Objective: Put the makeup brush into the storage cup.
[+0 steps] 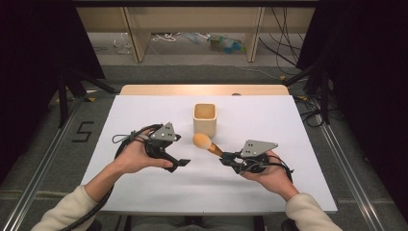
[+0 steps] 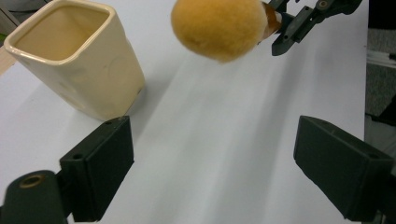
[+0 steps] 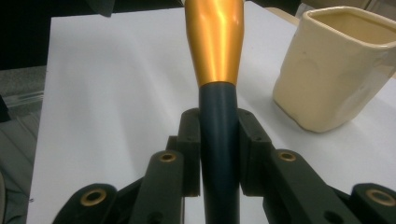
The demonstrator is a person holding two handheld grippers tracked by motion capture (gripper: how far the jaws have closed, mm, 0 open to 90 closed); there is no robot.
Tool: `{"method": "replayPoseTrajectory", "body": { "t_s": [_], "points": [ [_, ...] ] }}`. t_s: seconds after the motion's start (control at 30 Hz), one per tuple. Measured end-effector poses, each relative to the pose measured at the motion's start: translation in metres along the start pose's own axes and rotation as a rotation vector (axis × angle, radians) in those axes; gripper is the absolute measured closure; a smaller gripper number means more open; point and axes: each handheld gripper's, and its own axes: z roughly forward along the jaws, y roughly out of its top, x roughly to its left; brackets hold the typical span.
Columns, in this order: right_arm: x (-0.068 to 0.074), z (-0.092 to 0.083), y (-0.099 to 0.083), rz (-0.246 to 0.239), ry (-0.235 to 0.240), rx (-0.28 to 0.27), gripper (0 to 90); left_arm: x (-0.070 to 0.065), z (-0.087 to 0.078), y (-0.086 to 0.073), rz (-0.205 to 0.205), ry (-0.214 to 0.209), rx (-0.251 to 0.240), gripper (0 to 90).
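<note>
Presently catalogued, near to far.
Right gripper (image 1: 226, 158): held in the person's right hand near the table's front edge; jaws clenched on the dark handle of the brush, as the right gripper view showed (image 3: 219, 154).
Left gripper (image 1: 182, 162): held in the left hand, jaws released and standing wide with bare table between them (image 2: 212, 172).
Brush (image 1: 208, 144): a makeup brush, lifted off the table; dark handle (image 3: 218, 140), gold ferrule (image 3: 215, 37), round orange-tan bristle head (image 2: 217, 28).
Brush axis: long axis ran from the right gripper up and to the left in the high view, head leading, pointing toward the cup's front.
Cup (image 1: 205, 119): cream, squarish, upright, open mouth up, just beyond the brush head; apart from it.
Table (image 1: 269, 120): white top.
Writing: a "5" (image 1: 83, 131) marked on the floor left of the table.
View differences: bristle head seen from the left gripper view; handle and ferrule from the right gripper view.
</note>
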Motion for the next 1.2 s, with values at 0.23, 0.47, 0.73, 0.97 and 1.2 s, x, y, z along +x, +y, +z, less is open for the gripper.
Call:
{"method": "replayPoseTrajectory", "body": {
  "t_s": [0.23,0.47,0.73,0.97,1.2],
  "points": [
    [0.000,0.001,0.000,0.012,-0.010,-0.037,74.9,0.000,0.002,-0.015,-0.024,0.013,-0.044,12.4],
    [0.000,0.001,0.001,0.021,-0.014,-0.074,74.9,-0.002,0.005,-0.027,-0.052,0.020,-0.078,12.8],
    [-0.002,0.000,0.001,0.042,-0.026,-0.129,74.9,-0.003,0.006,-0.032,-0.057,0.031,-0.087,12.7],
    [-0.003,-0.003,0.004,0.063,-0.027,-0.173,74.9,-0.002,0.007,-0.033,-0.067,0.041,-0.102,13.1],
    [-0.003,-0.001,0.005,0.084,-0.040,-0.221,74.9,-0.003,0.009,-0.033,-0.076,0.039,-0.113,13.7]
  ]
}}
